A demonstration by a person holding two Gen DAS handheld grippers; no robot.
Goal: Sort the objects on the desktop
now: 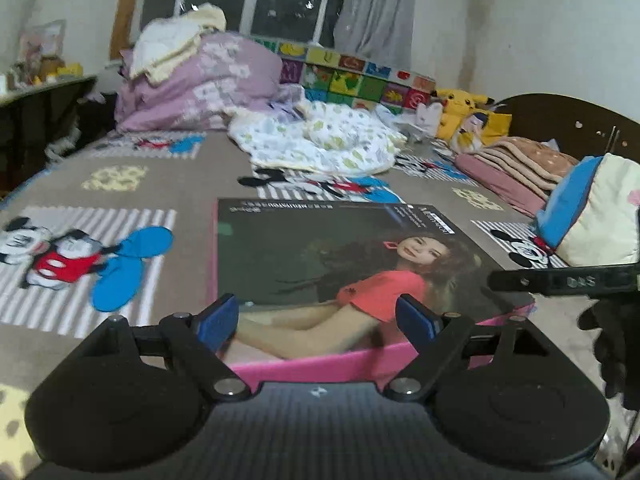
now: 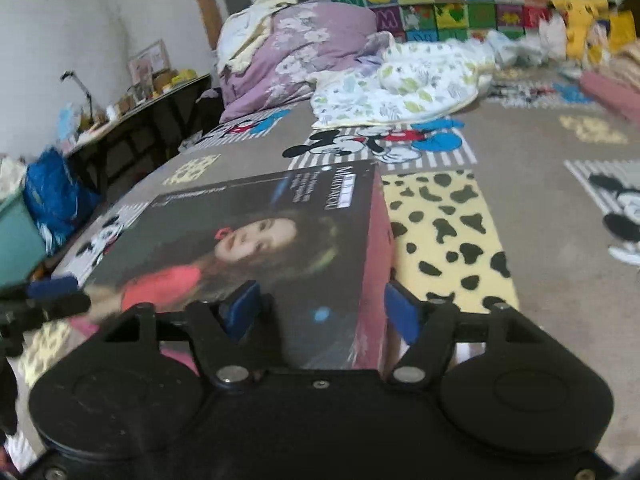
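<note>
Directly ahead of left gripper (image 1: 316, 320) lies box (image 1: 320, 252).

The box (image 2: 256, 248) carries the brand word "MEIJIYAHOU" along its far edge, seen best from the right wrist; the smaller lines beside it are too blurred to read. The right tool's arm (image 1: 560, 280) bears "D&S".

Left hand-held gripper (image 1: 318, 318): jaws spread wide, blue pads (image 1: 218, 320) apart, nothing pressed between, pointing forward and tilted down. Right hand-held gripper (image 2: 320, 312): jaws wide, blue pads (image 2: 402, 314) clear of any contact, tilted down. Dark gloved hand (image 1: 612, 344) visible right of left hand-held gripper.
</note>
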